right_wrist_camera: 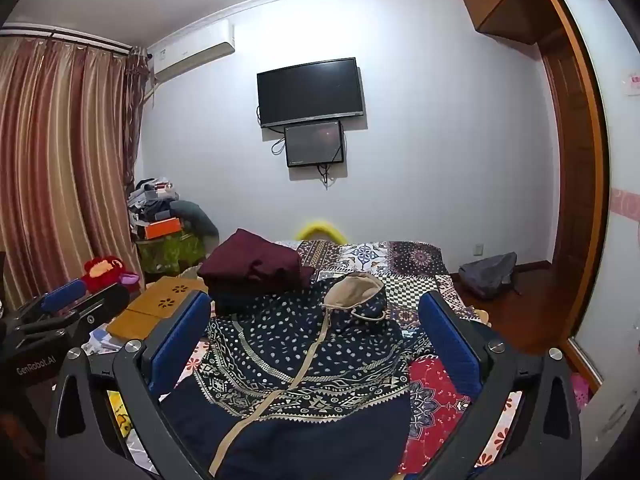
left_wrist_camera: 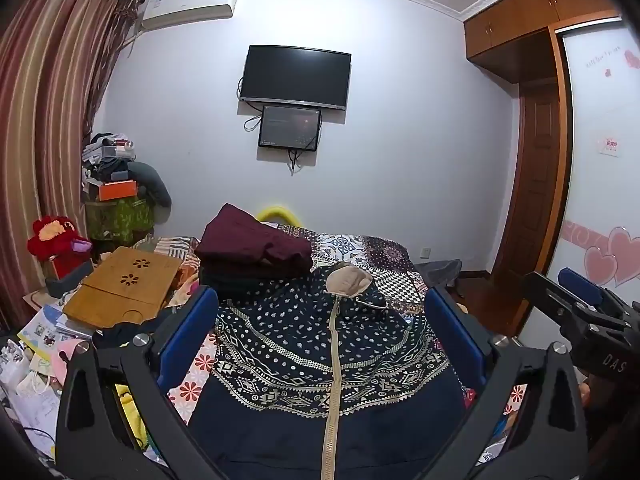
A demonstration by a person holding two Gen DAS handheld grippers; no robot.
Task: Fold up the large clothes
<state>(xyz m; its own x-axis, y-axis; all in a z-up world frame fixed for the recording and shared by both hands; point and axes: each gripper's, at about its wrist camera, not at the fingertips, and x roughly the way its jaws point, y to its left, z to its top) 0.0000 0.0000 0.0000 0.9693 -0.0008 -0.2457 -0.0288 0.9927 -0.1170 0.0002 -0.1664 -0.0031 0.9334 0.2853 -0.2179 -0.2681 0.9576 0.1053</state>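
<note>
A navy hooded jacket (left_wrist_camera: 320, 344) (right_wrist_camera: 304, 360) with white dots, a geometric band and a beige zipper lies spread on the bed, hood (left_wrist_camera: 348, 280) (right_wrist_camera: 356, 288) at the far end. My left gripper (left_wrist_camera: 320, 320) hangs above it, open, blue pads wide apart with nothing between them. My right gripper (right_wrist_camera: 316, 320) is likewise open over the jacket, touching nothing. Each gripper shows in the other's view: the right gripper (left_wrist_camera: 580, 304) at the right edge, the left gripper (right_wrist_camera: 64, 300) at the left edge.
A stack of folded dark red and dark clothes (left_wrist_camera: 256, 252) (right_wrist_camera: 256, 272) sits beyond the jacket on the patchwork bedspread (left_wrist_camera: 384, 256) (right_wrist_camera: 400, 264). A wooden lap table (left_wrist_camera: 124, 288) (right_wrist_camera: 160, 308) and papers lie left. A wardrobe (left_wrist_camera: 532, 184) stands right; a grey bag (right_wrist_camera: 488, 276) lies on the floor.
</note>
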